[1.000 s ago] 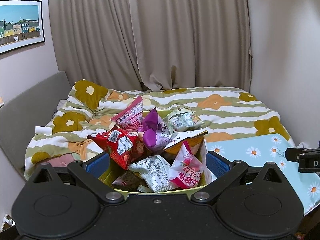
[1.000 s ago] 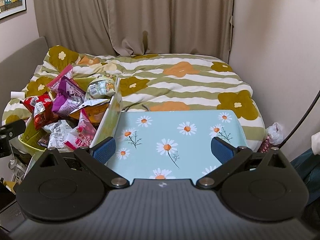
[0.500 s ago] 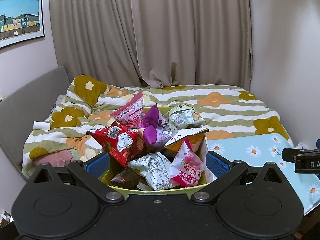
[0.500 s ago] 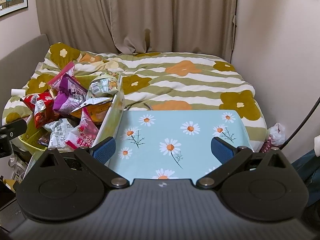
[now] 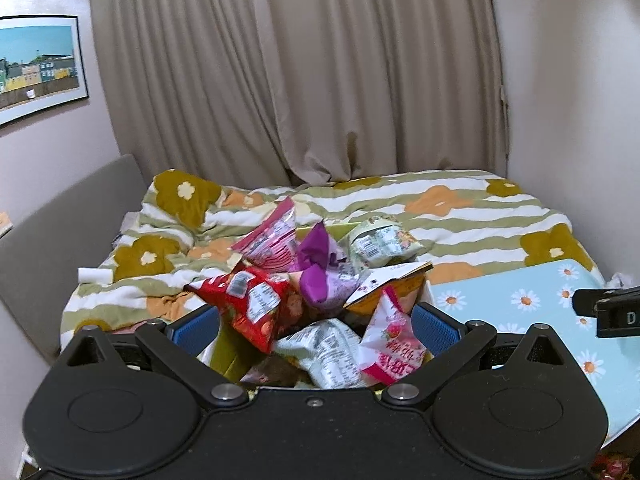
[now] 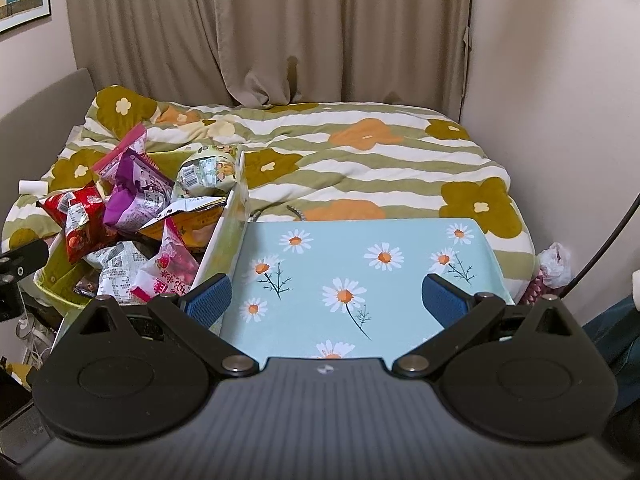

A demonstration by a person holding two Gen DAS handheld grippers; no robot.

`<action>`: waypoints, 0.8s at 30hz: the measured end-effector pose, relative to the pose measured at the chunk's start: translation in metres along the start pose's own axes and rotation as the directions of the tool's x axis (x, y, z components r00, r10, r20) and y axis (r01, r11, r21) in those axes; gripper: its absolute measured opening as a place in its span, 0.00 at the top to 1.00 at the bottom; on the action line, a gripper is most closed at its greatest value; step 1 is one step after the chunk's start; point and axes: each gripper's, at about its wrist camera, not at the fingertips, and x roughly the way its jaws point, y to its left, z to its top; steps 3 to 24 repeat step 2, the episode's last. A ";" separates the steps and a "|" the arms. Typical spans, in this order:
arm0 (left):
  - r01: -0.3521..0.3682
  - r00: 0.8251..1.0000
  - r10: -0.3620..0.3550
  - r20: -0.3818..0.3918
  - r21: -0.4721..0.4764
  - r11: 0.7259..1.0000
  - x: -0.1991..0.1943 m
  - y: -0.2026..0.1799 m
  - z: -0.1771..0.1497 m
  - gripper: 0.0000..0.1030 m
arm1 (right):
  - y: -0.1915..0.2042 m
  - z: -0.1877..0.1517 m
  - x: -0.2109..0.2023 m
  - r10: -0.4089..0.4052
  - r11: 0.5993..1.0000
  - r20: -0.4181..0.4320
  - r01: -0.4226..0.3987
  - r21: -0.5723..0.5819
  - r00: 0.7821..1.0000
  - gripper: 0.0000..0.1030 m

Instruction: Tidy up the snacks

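Note:
A yellow-green box (image 6: 228, 216) full of snack bags stands at the left of a light blue daisy-print table (image 6: 360, 264). In it are a red bag (image 5: 256, 304), a purple bag (image 5: 320, 276), a pale green bag (image 5: 380, 240), a pink strawberry bag (image 5: 390, 340) and others. My left gripper (image 5: 316, 326) is open, its blue pads on either side of the box's near end, above it. My right gripper (image 6: 326, 296) is open and empty over the table. The box's near edge is hidden behind the left gripper.
A bed with a green, white and orange flower quilt (image 6: 360, 160) lies behind the table. Beige curtains (image 5: 320, 80) hang at the back. A grey headboard (image 5: 60, 232) is on the left, a wall (image 6: 560, 80) on the right. A cable (image 6: 612, 232) hangs at the right.
Both views have tilted up and drawn back a little. The snacks and box sit lower in the frames. Both grippers stay open.

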 end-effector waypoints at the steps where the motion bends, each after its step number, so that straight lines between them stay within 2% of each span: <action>1: 0.015 1.000 -0.015 -0.001 -0.003 1.000 0.002 0.000 0.001 0.00 | 0.000 0.001 0.001 -0.003 1.000 -0.002 0.003 0.003 1.000 0.00; 2: 0.033 0.999 -0.033 -0.009 -0.004 0.999 0.005 -0.001 0.004 0.00 | 0.000 0.001 0.002 -0.008 1.000 -0.005 0.008 0.006 1.000 0.00; 24: 0.033 0.999 -0.033 -0.009 -0.004 0.999 0.005 -0.001 0.004 0.00 | 0.000 0.001 0.002 -0.008 1.000 -0.005 0.008 0.006 1.000 0.00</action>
